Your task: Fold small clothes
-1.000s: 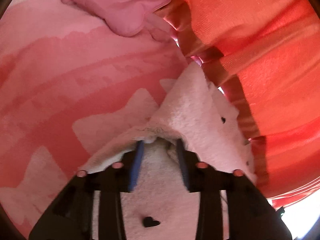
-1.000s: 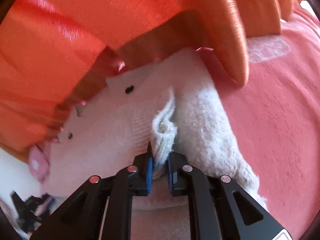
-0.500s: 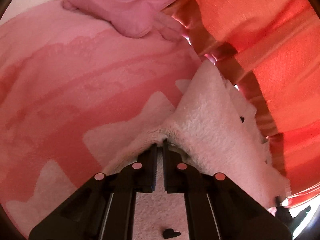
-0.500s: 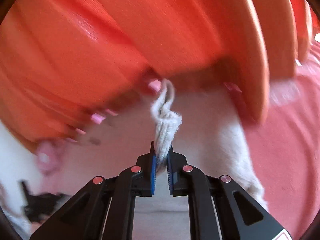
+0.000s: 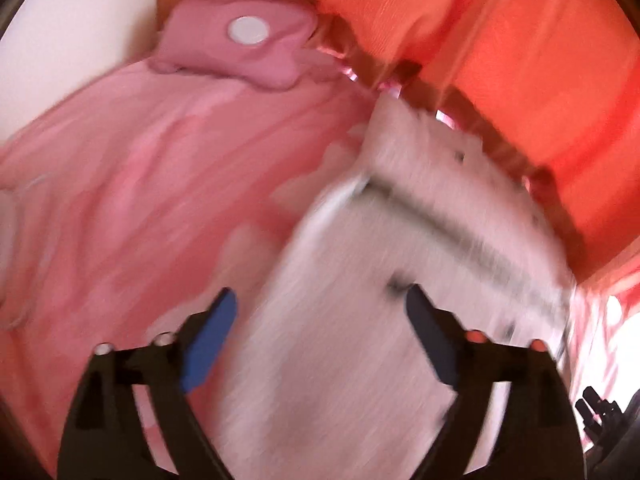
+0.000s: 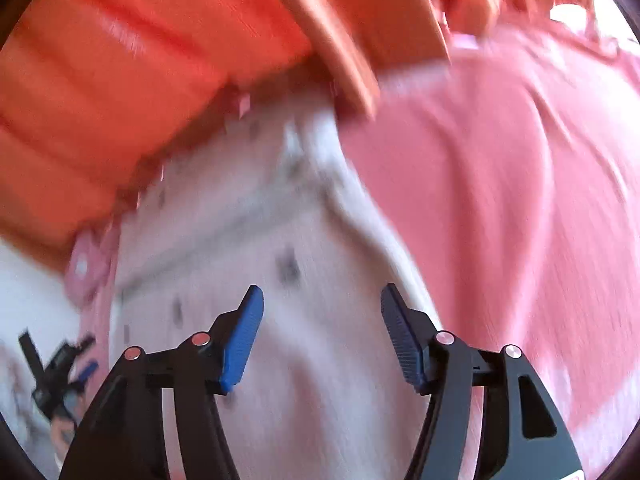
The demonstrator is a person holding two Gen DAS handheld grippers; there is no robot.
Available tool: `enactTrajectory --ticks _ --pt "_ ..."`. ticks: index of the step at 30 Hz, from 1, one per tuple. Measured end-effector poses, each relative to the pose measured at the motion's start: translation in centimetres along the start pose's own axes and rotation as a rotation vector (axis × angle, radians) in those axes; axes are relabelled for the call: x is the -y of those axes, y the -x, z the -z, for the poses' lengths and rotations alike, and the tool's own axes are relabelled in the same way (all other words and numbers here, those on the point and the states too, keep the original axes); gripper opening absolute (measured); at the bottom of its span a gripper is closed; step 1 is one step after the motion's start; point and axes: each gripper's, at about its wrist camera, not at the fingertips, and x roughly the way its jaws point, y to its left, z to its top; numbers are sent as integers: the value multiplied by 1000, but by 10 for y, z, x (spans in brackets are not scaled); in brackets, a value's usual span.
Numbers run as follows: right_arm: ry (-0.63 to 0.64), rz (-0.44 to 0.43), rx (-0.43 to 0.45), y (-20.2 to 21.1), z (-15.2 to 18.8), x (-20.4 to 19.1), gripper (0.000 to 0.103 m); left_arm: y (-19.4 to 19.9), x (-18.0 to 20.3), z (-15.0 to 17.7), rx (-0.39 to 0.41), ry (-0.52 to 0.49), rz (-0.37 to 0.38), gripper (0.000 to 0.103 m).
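A small fuzzy white garment with tiny dark heart marks (image 5: 360,320) lies on a pink bedcover (image 5: 120,200), with a fold line across it. It also shows in the right wrist view (image 6: 280,320). My left gripper (image 5: 320,312) is open wide above the garment's near part, holding nothing. My right gripper (image 6: 322,308) is open wide above the same garment, holding nothing. Both views are motion-blurred.
An orange curtain (image 5: 500,60) hangs along the far edge of the bed, also in the right wrist view (image 6: 160,60). A pink pouch with a white disc (image 5: 240,48) lies at the far left. My left gripper shows at the right wrist view's left edge (image 6: 60,368).
Both grippers were shut on the garment's edge and have opened, letting it drop flat and folded. Both have pulled back and up from it.
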Motion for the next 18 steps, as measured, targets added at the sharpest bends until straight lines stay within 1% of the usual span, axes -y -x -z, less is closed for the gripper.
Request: enactTrajectory --ticks 2,3,4,5,6,8,9,10,13,15,16,18 --pt "-1 14 -112 -3 26 12 61 4 -16 19 -51 -13 -22 87" --pt "4 1 -154 -5 36 14 61 1 -28 32 -109 -4 -23 87" --pt "19 -19 -183 -7 45 15 60 -1 -36 40 -151 14 -11 87" --pt "32 -21 -187 -5 50 14 60 -3 -45 46 -199 48 8 87" --pt "46 -14 -193 -4 51 11 60 4 -51 49 -200 74 43 87" --pt "45 -22 -225 -8 50 3 65 12 -54 52 -218 105 74 88" --pt "31 -18 -230 -9 50 2 65 11 -53 57 -253 115 101 88" --pt "15 14 -216 -8 50 -1 65 12 -51 62 -272 114 107 88" --pt "22 54 -135 10 58 -8 65 19 -39 77 -263 41 63 88" --pt "-11 86 -89 21 62 -4 65 27 -36 81 -245 32 62 88" --pt "-40 94 -83 21 63 0 65 28 -36 83 -238 36 54 88" --pt "-76 79 -106 15 63 4 65 27 -37 87 -228 31 29 88"
